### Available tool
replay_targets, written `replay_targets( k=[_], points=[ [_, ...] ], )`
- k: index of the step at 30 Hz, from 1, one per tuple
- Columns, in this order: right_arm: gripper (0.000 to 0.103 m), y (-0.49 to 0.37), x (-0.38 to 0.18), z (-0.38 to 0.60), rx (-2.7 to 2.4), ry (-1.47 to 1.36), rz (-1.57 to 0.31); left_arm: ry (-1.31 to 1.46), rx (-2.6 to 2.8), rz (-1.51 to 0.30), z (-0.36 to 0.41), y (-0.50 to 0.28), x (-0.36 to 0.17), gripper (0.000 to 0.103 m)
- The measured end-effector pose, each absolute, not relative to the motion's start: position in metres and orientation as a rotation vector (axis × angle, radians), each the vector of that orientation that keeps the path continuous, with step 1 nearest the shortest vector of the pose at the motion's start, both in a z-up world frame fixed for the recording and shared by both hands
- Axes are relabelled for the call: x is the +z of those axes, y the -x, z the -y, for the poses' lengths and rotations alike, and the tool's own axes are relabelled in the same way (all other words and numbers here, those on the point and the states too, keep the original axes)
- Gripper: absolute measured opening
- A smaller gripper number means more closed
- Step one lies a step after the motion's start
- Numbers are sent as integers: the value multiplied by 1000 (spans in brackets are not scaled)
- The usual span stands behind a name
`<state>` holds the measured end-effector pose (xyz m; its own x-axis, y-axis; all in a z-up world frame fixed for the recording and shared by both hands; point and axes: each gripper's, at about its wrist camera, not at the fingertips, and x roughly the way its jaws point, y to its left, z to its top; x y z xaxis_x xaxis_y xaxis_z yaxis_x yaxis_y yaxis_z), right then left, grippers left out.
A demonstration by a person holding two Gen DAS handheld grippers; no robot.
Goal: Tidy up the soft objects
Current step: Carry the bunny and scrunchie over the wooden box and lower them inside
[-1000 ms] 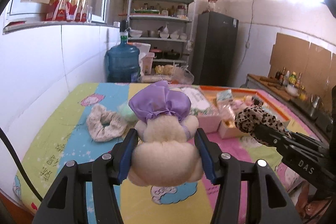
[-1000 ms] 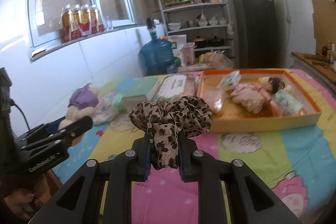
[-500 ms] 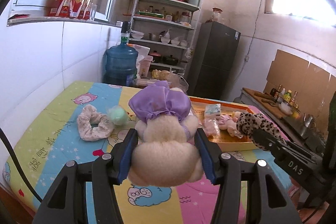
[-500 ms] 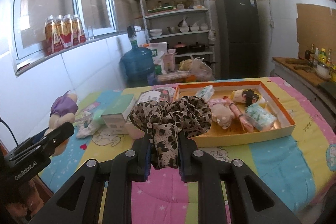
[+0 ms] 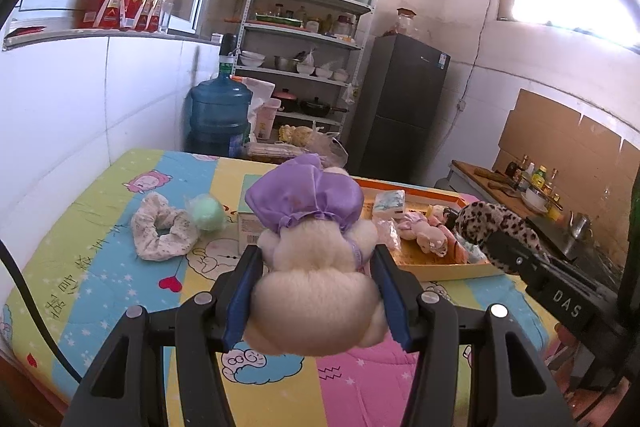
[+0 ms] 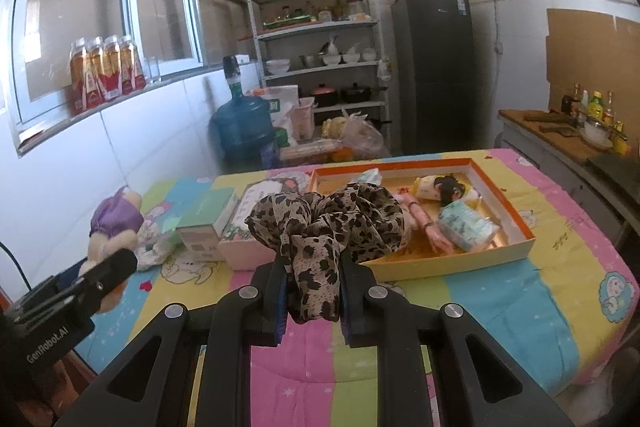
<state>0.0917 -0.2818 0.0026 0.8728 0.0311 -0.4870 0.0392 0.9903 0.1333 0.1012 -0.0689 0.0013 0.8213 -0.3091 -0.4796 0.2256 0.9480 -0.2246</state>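
My left gripper (image 5: 318, 269) is shut on a cream plush bear with a purple cap (image 5: 316, 267), held above the near side of the table; it also shows in the right wrist view (image 6: 114, 231). My right gripper (image 6: 312, 275) is shut on a leopard-print scrunchie (image 6: 326, 223), also seen in the left wrist view (image 5: 494, 223). An orange-rimmed tray (image 6: 516, 211) holds a doll (image 6: 448, 191) and tissue packs (image 6: 466, 225). A floral scrunchie (image 5: 162, 233) and a green ball (image 5: 206, 213) lie on the cloth.
Small boxes (image 6: 208, 223) stand left of the tray on the cartoon-print tablecloth (image 6: 520, 291). A blue water jug (image 5: 218, 117), a shelf rack (image 5: 304, 67) and a dark fridge (image 5: 400, 107) stand behind the table. A white tiled wall (image 5: 60, 115) runs along the left.
Both grippers have pulled back and up from the table with their loads still held. More of the table and tray shows now.
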Motion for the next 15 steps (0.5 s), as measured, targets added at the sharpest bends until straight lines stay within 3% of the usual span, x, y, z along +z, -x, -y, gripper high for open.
replay_targets(
  k=[15],
  points=[
    [21, -99, -10, 310, -22, -208, -518, 167, -326, -552, 92, -111, -10, 56]
  ],
)
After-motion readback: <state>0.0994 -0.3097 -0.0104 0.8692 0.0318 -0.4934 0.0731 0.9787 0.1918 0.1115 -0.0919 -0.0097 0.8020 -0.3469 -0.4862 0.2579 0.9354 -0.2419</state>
